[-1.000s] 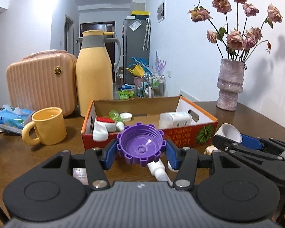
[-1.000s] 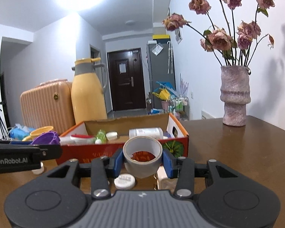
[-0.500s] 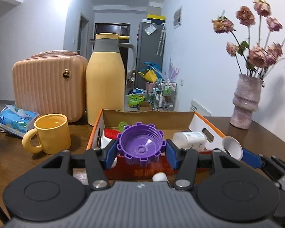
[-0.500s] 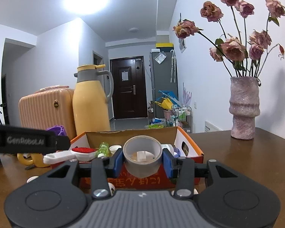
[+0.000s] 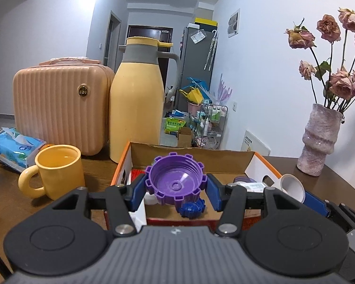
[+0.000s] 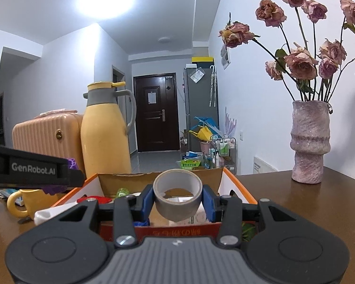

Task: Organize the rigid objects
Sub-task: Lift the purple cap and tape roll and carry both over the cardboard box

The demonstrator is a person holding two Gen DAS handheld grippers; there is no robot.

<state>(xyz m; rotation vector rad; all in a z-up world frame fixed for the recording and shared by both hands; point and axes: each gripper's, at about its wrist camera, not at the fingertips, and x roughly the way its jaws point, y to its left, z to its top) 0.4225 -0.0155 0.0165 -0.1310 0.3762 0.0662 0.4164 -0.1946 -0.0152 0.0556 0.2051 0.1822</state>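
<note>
My left gripper (image 5: pixel 176 188) is shut on a purple toothed cap (image 5: pixel 175 179), held over the near end of an open cardboard box (image 5: pixel 248 159). A small blue toothed cap (image 5: pixel 190 208) lies on the box floor just below it. My right gripper (image 6: pixel 177 198) is shut on a grey roll of tape (image 6: pixel 177 195), also over the box (image 6: pixel 234 182). In the left wrist view the tape roll (image 5: pixel 292 187) and right gripper show at the box's right side. Inside the box lie a white bottle (image 5: pixel 253 185), a red item (image 6: pixel 94 198) and a green item (image 6: pixel 122 192).
A yellow mug (image 5: pixel 56 171), a yellow thermos jug (image 5: pixel 137 108), a peach suitcase (image 5: pixel 59 104) and a tissue pack (image 5: pixel 16 146) stand left of the box on the brown table (image 6: pixel 295 203). A pink vase with dried roses (image 6: pixel 310 142) stands at the right, by the wall.
Both grippers moved forward, each still holding its object; they now hang over the box's interior instead of the table in front of it. The loose white caps and bottle on the table have dropped from view.
</note>
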